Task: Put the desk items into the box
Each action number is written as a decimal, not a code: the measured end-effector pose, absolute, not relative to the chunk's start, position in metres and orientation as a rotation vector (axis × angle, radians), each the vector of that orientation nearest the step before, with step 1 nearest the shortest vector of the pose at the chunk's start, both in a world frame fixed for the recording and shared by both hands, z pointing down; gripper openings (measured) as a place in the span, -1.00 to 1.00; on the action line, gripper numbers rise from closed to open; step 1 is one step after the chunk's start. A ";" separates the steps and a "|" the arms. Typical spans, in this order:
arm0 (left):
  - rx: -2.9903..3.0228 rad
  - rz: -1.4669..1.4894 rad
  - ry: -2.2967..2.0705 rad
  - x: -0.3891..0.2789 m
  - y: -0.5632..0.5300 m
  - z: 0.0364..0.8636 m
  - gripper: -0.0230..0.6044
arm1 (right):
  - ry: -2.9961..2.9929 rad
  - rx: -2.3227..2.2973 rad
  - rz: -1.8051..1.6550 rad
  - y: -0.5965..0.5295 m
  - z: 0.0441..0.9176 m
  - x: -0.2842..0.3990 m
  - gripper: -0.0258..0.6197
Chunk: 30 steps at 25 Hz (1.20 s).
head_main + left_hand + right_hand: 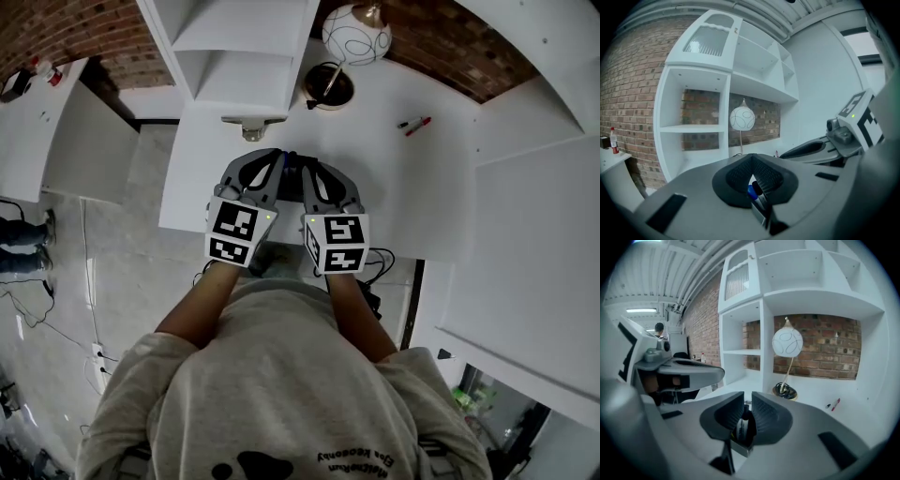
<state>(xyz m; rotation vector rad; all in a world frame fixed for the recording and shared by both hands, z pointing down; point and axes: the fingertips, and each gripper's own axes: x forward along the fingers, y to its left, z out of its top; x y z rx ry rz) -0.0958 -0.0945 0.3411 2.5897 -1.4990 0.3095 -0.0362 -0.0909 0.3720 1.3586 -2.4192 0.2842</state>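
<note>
Both grippers hang side by side over the white desk (431, 187), tips together on a small dark container (292, 161). In the left gripper view my left gripper (753, 174) has its pads nearly together over a thin grey wall (760, 212). Blue and black pen ends (753, 190) show in the gap. My right gripper (746, 414) is likewise shut on the grey container edge (740, 446), with a dark, white and yellowish item between its pads. A red marker and a black pen (415, 125) lie on the desk to the far right.
A lamp with a white globe (356, 33) and a round base (328, 86) stands just behind the grippers. White shelving (239, 56) rises at the desk's back left. A red-capped bottle (614, 140) stands on a side table at the left.
</note>
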 end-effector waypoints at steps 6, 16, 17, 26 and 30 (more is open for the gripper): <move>2.626 0.237 -1.498 -0.090 -0.096 0.306 -0.92 | -2.483 1.511 0.166 -0.088 0.315 -0.021 -0.82; 2.696 0.177 -1.491 -0.095 -0.059 0.242 -0.91 | -2.520 1.674 0.113 -0.050 0.244 -0.007 -0.86; 2.697 0.179 -1.486 -0.097 -0.053 0.241 -0.91 | -2.518 1.672 0.089 -0.045 0.241 -0.010 -0.86; 2.728 0.202 -1.446 -0.109 -0.029 0.250 -0.91 | -2.511 1.663 -0.032 -0.018 0.235 -0.041 -0.87; 2.768 0.207 -1.423 -0.115 -0.031 0.249 -0.91 | -2.486 1.703 -0.010 -0.015 0.240 -0.043 -0.87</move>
